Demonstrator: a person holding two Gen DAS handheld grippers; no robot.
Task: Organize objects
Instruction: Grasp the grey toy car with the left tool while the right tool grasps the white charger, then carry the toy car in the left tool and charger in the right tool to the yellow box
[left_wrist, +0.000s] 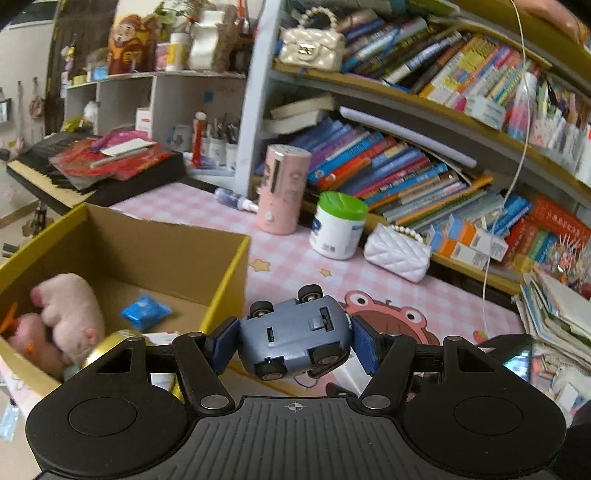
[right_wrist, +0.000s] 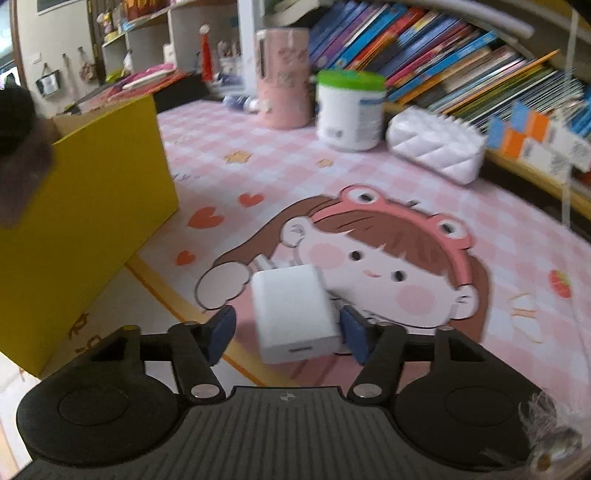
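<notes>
Toy car (left_wrist: 295, 332) belly-up, long axis across left tongs (left_wrist: 294, 341).

A: Left gripper (left_wrist: 293, 341), what's it look like?
B: Black ribbed base w/ small crosshair mark at 12, two round discs at 3 & 9, silver screws, blue ridged pads (left_wrist: 364, 341).
A: Right gripper (right_wrist: 284, 334)?
B: Same build, blue pads (right_wrist: 352, 334), pic blurry.

Soft, even indoor light fills both fisheye views, casting only faint shadows. The left view is fairly sharp, its shelves (left_wrist: 424, 107) bowing toward the edges. The right view is smeared by motion blur, books (right_wrist: 461, 66) streaked, corners darkened.
</notes>
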